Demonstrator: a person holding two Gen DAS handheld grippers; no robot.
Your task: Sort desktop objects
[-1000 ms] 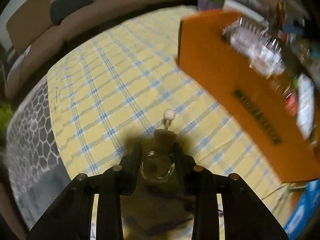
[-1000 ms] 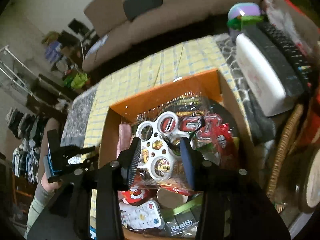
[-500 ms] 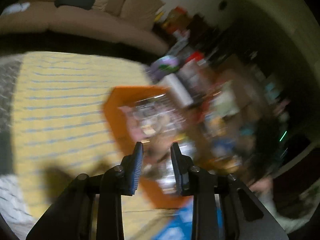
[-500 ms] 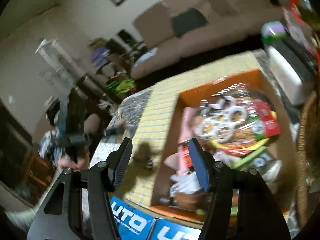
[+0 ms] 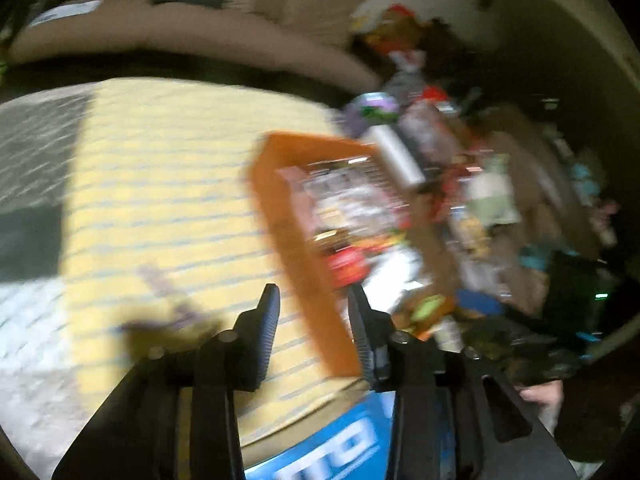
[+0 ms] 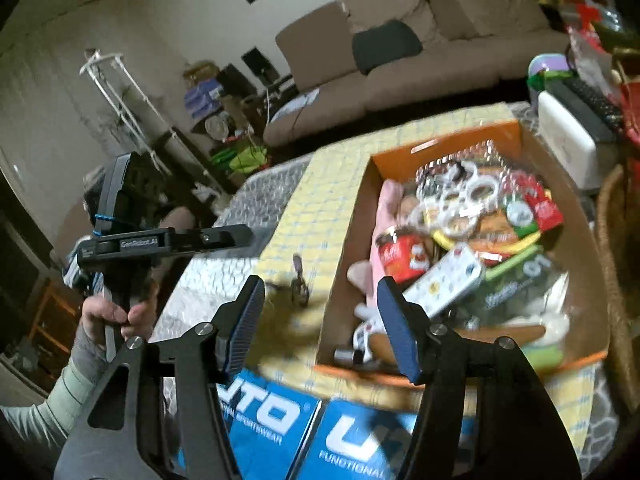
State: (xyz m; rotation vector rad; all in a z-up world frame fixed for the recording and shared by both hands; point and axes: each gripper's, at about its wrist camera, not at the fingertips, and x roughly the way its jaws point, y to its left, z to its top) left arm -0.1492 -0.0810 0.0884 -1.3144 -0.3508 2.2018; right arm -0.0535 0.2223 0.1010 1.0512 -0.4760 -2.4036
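We are holding both hand-held grippers empty above the worktop: left hand-held gripper [image 5: 313, 305] just reopening, right hand-held gripper [image 6: 320, 312] released, so the full orange cardboard box [image 6: 344, 264] is lying within reach.

Motion blur smears the left wrist view, so the orange box's [image 5: 288, 216] contents are unreadable. The blue packages [image 6: 352, 436] are cut off at the bottom edge.

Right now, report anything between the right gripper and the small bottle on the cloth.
Nothing visible. The small bottle sits on the yellow cloth beside the orange box, straight ahead of the right gripper, whose empty jaws have just been opening.
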